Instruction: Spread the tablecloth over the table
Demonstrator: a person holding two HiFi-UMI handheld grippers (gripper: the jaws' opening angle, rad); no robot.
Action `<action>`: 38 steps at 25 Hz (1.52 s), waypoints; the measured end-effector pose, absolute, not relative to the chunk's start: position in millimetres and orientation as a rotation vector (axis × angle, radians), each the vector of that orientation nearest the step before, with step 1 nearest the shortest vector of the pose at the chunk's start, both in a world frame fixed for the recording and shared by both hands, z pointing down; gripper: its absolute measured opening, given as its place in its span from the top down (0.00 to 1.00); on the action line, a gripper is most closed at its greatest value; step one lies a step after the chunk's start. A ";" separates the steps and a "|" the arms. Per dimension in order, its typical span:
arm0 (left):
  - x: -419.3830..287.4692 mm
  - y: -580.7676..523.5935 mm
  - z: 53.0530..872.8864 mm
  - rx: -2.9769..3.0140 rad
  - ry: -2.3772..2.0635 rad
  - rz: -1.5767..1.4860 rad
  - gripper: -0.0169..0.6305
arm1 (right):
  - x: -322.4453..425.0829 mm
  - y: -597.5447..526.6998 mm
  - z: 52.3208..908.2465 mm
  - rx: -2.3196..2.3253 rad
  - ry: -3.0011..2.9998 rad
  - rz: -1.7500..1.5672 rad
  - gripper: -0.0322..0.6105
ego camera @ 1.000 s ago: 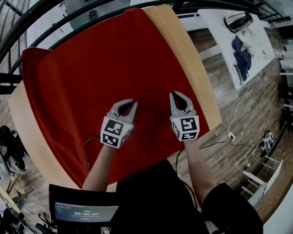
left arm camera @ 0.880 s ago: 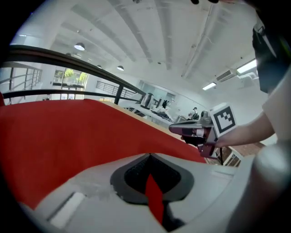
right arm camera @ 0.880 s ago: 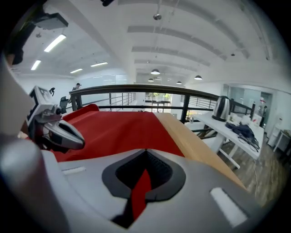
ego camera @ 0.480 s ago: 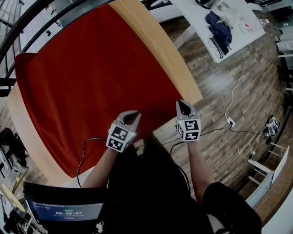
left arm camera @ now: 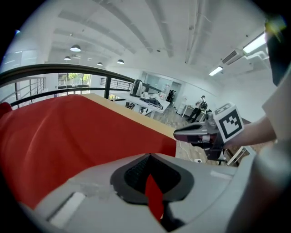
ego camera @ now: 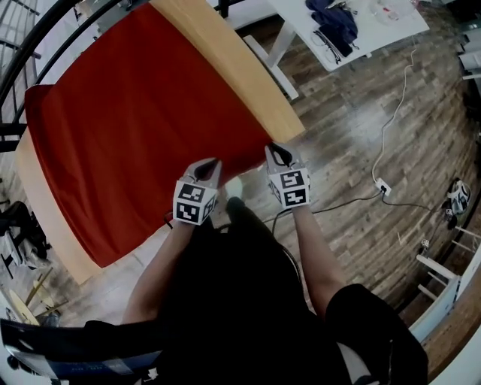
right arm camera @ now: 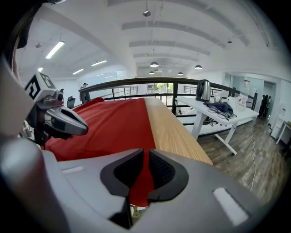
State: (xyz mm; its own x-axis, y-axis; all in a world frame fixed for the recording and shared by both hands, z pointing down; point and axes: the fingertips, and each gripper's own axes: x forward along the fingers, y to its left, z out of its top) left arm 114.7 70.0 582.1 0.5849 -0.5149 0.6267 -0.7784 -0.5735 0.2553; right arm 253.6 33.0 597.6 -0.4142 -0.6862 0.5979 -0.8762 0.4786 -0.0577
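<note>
Wooden floor shows beneath the person, who stands at the near short end of the table. Left gripper has its jaws pressed together on the near edge of the red tablecloth. Just beside it, the right gripper has just been opening its jaws; they stand slightly apart, with the cloth's edge between them. The tablecloth lies over most of the table, and a bare wooden strip remains along the right side. Beyond, a white desk stands.
</note>
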 end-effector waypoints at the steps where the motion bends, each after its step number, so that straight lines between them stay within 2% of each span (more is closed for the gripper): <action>1: 120.9 71.4 582.0 2.304 -1.035 0.690 0.97 | 257.8 33.0 598.5 1.292 -2.229 0.500 0.88; 5: 133.3 81.4 578.5 2.319 -1.048 0.745 0.96 | 265.0 33.8 608.2 1.278 -2.252 0.555 0.75; 6: 136.1 84.6 578.0 2.319 -1.046 0.761 0.96 | 266.1 34.7 614.1 1.255 -2.246 0.570 0.74; 9: 140.9 91.9 579.3 2.292 -1.036 0.803 0.96 | 265.8 34.4 629.8 1.202 -2.231 0.603 0.74; 12: 143.2 92.6 579.1 2.260 -1.047 0.802 0.96 | 270.1 32.8 633.8 1.212 -2.227 0.630 0.86; 14: 144.3 86.5 575.2 2.252 -1.053 0.784 0.88 | 263.7 34.8 626.2 1.199 -2.239 0.609 0.92; 18: 146.9 52.3 565.2 2.196 -1.091 0.679 0.68 | 232.0 50.8 583.3 1.175 -2.353 0.489 0.92; 23: 131.4 -10.3 553.1 2.116 -1.193 0.645 0.61 | 161.8 93.6 539.2 0.973 -2.475 0.254 0.92; 26: 110.2 -37.4 556.5 2.082 -1.228 0.763 0.62 | 127.9 108.5 531.8 0.876 -2.506 0.178 0.92; 30: 68.3 -58.3 563.4 2.011 -1.270 0.810 0.72 | 100.9 115.4 518.5 0.820 -2.553 0.154 0.92; 32: 47.6 -57.7 561.9 1.988 -1.272 0.788 0.92 | 87.2 119.4 509.5 0.791 -2.577 0.141 0.92; 33: 38.3 -53.8 559.6 1.990 -1.266 0.775 0.95 | 79.3 122.9 505.9 0.774 -2.586 0.136 0.92; 38: -34.5 -27.0 523.0 1.998 -1.348 0.601 0.96 | 26.4 142.8 499.2 0.632 -2.631 0.062 0.92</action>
